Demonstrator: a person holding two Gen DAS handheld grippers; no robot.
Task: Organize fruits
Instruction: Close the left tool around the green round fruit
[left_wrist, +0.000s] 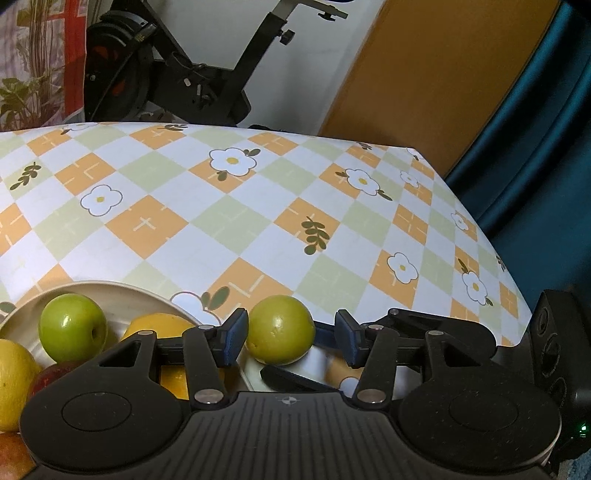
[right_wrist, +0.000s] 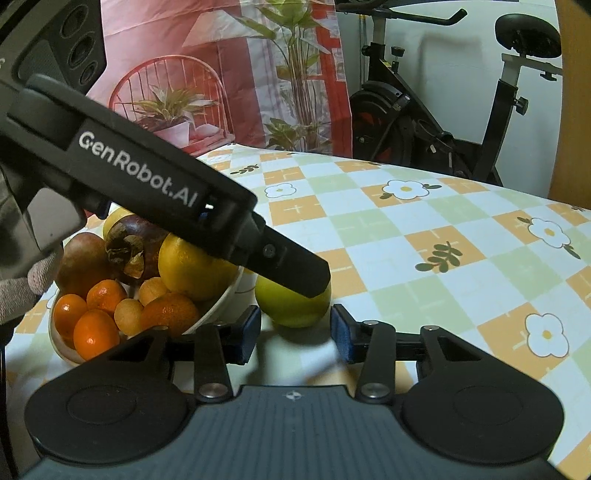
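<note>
- The counter (left_wrist: 258, 206) wears a checked cloth of orange, pale green and white squares, printed with white flowers and dark leaf sprigs; it fills the middle of both views.
- Behind it, at the top of the left wrist view, stands a black exercise bike (left_wrist: 177, 70) against a white wall, with a tan panel (left_wrist: 436, 74) and a teal curtain (left_wrist: 546, 122) at upper right.
- A red and pink curtain printed with plants (right_wrist: 229, 74) hangs at upper left of the right wrist view.
- A white bowl (right_wrist: 221, 302) at lower left holds tangerines, an orange, a mangosteen and a green apple (left_wrist: 72, 326).
- A yellow-green fruit (left_wrist: 280, 329) rests on the cloth just right of the bowl.
- The left tool (left_wrist: 291, 334) is unclenched around that fruit: one pad looks to touch it, the other stands clear.
- The right tool (right_wrist: 295, 332) is released, nothing between its pads; the fruit lies just beyond them.
- A gloved hand (right_wrist: 22, 291) shows at the left edge.
</note>
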